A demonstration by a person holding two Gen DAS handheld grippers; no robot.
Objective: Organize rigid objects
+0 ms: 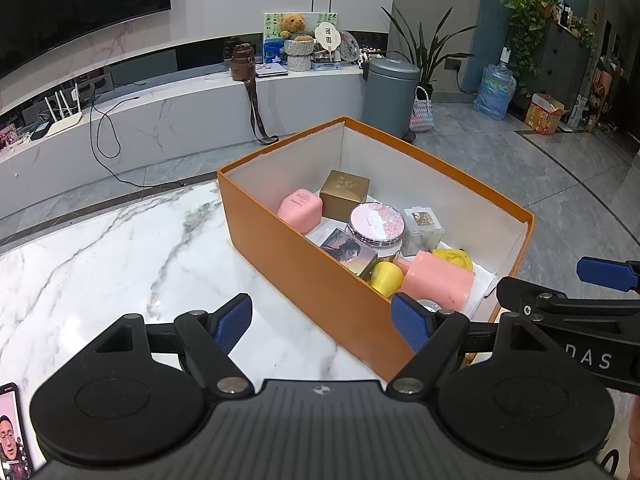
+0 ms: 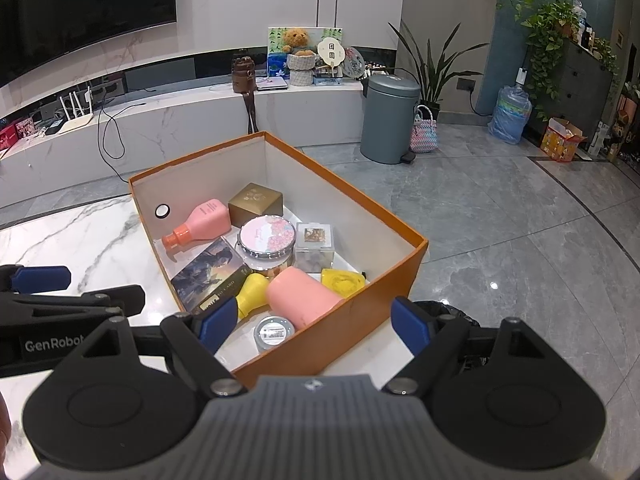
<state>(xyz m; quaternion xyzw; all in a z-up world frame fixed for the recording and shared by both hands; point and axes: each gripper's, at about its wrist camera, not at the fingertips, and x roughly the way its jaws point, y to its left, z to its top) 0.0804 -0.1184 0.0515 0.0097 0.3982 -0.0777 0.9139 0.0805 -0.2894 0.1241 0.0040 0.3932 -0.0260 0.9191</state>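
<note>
An orange box (image 2: 352, 324) is seen on the marble table (image 2: 80, 236), filled with a pink bottle (image 2: 204, 222), a gold box (image 2: 256, 203), a round floral tin (image 2: 267, 237), a clear cube (image 2: 315, 246), a card box (image 2: 210, 270), a yellow bottle (image 2: 253, 291) and a pink cylinder (image 2: 302, 298). The right gripper (image 2: 314, 322) is held spread wide over the box's near corner with nothing between its blue pads (image 2: 408, 322). The left gripper (image 2: 40, 278) is seen at the left edge.
</note>
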